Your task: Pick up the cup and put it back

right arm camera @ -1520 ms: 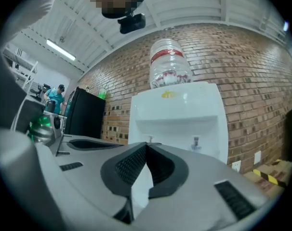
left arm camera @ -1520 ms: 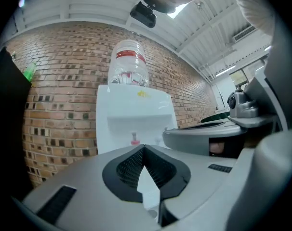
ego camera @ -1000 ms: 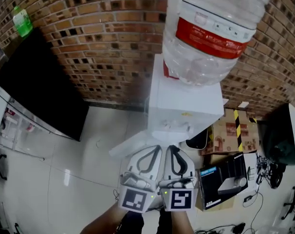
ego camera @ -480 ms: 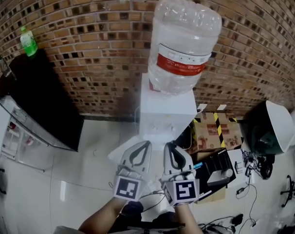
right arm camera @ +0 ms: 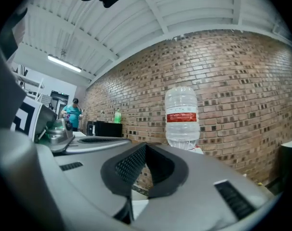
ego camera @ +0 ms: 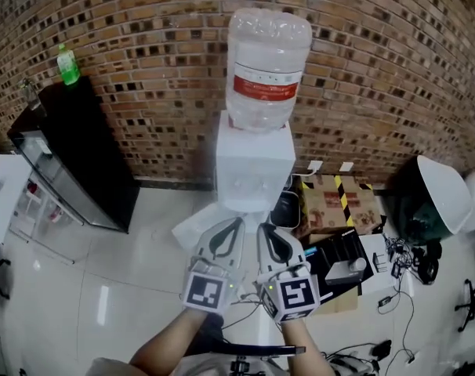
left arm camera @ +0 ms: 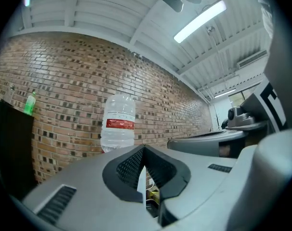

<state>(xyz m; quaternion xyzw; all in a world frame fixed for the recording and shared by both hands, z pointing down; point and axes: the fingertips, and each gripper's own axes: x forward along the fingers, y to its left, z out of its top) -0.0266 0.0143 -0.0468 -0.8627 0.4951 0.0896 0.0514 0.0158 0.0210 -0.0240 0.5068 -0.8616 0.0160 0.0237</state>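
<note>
No cup shows in any view. A white water dispenser (ego camera: 253, 163) with a large clear bottle (ego camera: 265, 69) bearing a red label stands against the brick wall. My left gripper (ego camera: 234, 225) and right gripper (ego camera: 263, 230) hang side by side above the floor, just in front of the dispenser and pointing at it. Both are shut with nothing between the jaws. In the left gripper view the jaws of the left gripper (left arm camera: 145, 150) meet below the bottle (left arm camera: 118, 126). The right gripper (right arm camera: 146, 146) is likewise closed, with the bottle (right arm camera: 182, 117) to its upper right.
A black cabinet (ego camera: 73, 155) with a green bottle (ego camera: 65, 63) on top stands at the left. Right of the dispenser are a cardboard box (ego camera: 331, 202), a black device (ego camera: 343, 261), floor cables and a black bin with a white lid (ego camera: 433, 202). A person (right arm camera: 72, 112) stands far left.
The head view has drawn back from the dispenser, which now looks smaller and farther. Both grippers stay side by side and shut.
</note>
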